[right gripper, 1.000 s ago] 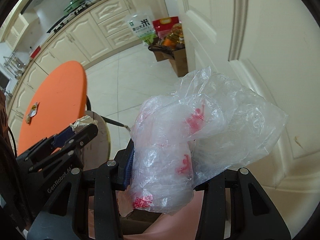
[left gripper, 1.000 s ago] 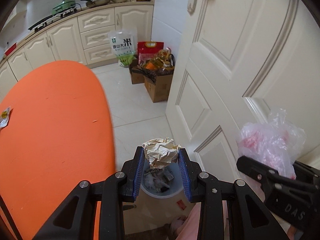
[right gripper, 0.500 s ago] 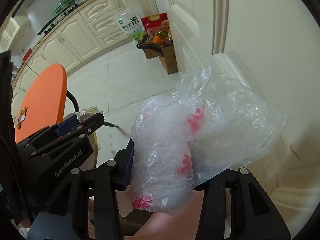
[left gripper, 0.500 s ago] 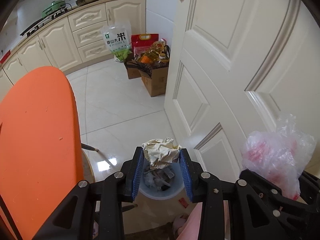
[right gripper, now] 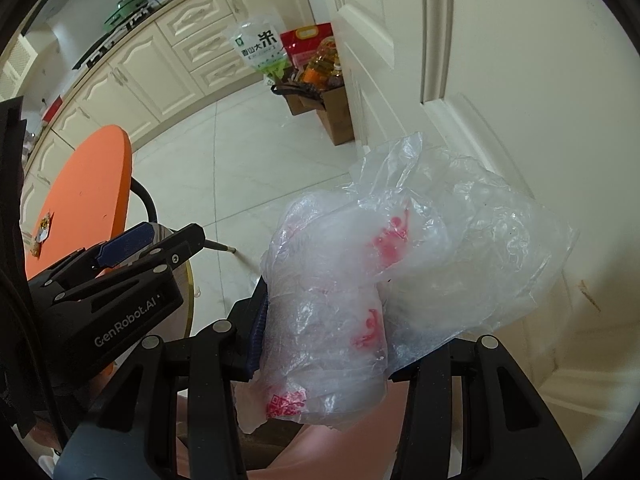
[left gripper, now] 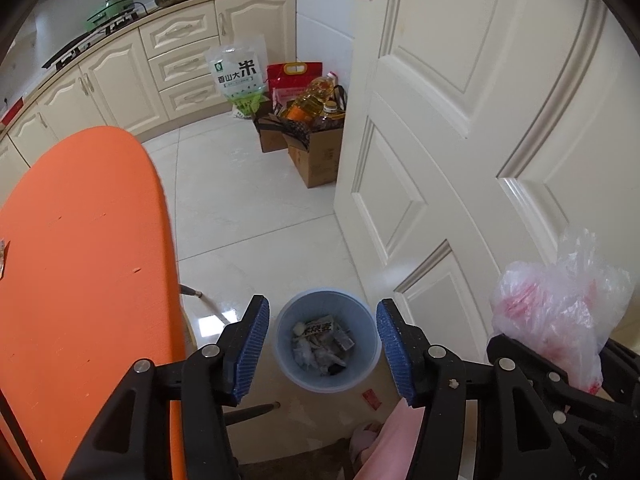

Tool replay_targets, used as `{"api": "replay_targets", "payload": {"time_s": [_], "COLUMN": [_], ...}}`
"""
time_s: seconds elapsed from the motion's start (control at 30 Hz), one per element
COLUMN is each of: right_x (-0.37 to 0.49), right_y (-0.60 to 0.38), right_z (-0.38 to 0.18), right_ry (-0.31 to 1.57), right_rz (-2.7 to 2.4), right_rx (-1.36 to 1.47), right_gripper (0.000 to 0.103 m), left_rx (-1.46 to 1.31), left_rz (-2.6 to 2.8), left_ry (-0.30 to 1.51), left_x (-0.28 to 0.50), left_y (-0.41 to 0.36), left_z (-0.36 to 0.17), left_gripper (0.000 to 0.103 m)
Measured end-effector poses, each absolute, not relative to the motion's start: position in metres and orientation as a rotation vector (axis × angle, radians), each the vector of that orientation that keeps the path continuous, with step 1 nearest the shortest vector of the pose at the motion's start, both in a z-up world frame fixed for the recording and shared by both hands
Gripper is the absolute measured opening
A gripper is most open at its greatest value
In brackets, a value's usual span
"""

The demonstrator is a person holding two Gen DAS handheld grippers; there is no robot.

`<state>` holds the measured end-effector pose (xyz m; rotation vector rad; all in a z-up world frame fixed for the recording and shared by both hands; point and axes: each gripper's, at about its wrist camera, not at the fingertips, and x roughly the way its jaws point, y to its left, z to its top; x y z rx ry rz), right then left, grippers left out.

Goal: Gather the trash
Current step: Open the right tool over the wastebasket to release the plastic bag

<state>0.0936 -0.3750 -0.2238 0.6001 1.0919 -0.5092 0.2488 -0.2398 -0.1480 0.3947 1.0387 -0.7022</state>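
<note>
The left tool [left gripper: 318, 344] hangs over the blue bin [left gripper: 327, 340], low in the centre of the left wrist view. Its jaws have just been opening and now stand apart with nothing between them; the bin's mouth shows straight through the gap. Inside the bin lies a heap of scraps and wrappers, so this drop looks done, though which piece came from the tool I cannot tell.

The right tool [right gripper: 320, 344] is clamped on a crumpled clear plastic bag [right gripper: 400, 280] with red print, which billows up and over the pads and fills the centre-right of the right wrist view. In the left wrist view the same bag sits at the right edge of the frame, beside the white door [left gripper: 460, 140] and off to the side of the bin.

The step in hand, as I judge it, is emptying both tools into the bin, with the right one's turn coming. That calls for bringing the bag over the bin's mouth and letting go there. More litter, a small wrapper [right gripper: 42, 232], lies on the orange bench [left gripper: 80, 260] at the left of the frame.
</note>
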Motion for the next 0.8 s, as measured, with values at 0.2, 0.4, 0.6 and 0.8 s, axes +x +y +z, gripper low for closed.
{"api": "replay_targets", "payload": {"time_s": [0.2, 0.4, 0.6, 0.8], "right_x": [0.106, 0.124, 0.130, 0.127], "right_y": [-0.368, -0.359, -0.354, -0.352], "right_z": [-0.224, -0.221, -0.219, -0.214], "right_ry": [1.090, 1.089, 1.075, 1.065], "right_rz": [-0.477, -0.439, -0.428, -0.446], "right_rx": [0.596, 0.589, 0.602, 0.593], "right_gripper": [0.043, 0.046, 0.055, 0.060], "left_rx": [0.392, 0.344, 0.325, 0.313], "left_rz": [-0.685, -0.663, -0.645, -0.633], "left_ry": [1.042, 1.024, 1.026, 1.044], "left_x": [0.253, 0.259, 0.261, 0.265], "left_y": [-0.225, -0.205, -0.192, -0.183], "left_z": [-0.136, -0.124, -0.121, -0.118], "left_gripper": [0.053, 0.058, 0.059, 0.059]}}
